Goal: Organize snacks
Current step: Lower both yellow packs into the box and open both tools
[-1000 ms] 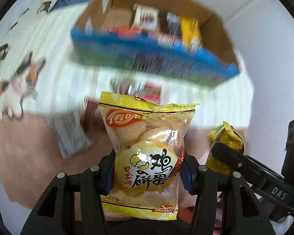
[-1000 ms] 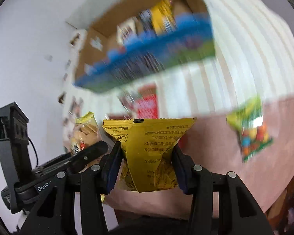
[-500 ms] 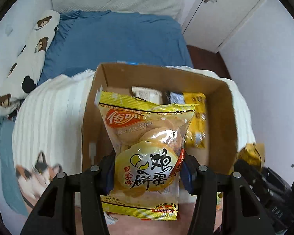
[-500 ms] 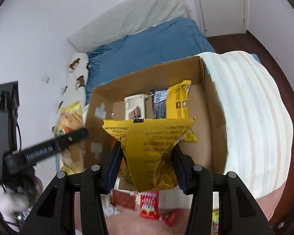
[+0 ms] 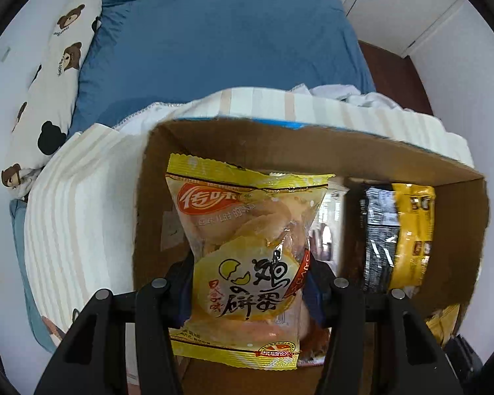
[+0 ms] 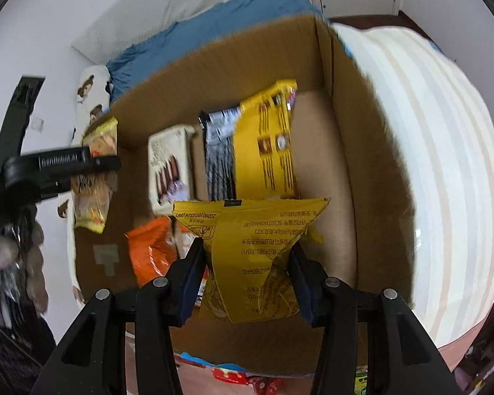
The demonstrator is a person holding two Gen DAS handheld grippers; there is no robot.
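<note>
My left gripper [image 5: 250,283] is shut on a yellow egg-cookie packet [image 5: 247,223] and hangs over the left half of an open cardboard box [image 5: 151,204]. My right gripper [image 6: 247,263] is shut on a second yellow packet [image 6: 253,240], whose printed back faces the camera, above the same box [image 6: 247,62]. In the right wrist view the left gripper [image 6: 95,164] shows at the box's left side with its packet [image 6: 97,138]. Inside the box lie a white packet [image 6: 169,168], a black one [image 6: 219,158], a yellow one [image 6: 266,141] and an orange one [image 6: 151,250].
The box rests on a white striped blanket [image 5: 82,197] on a bed with a blue sheet [image 5: 214,39] and a bear-print pillow [image 5: 49,82]. Loose red snack packets [image 6: 233,373] lie in front of the box. A white wall and door stand at the right.
Both grippers have moved forward with their packets, from in front of the box to above its open top. The box now fills more of each view.
</note>
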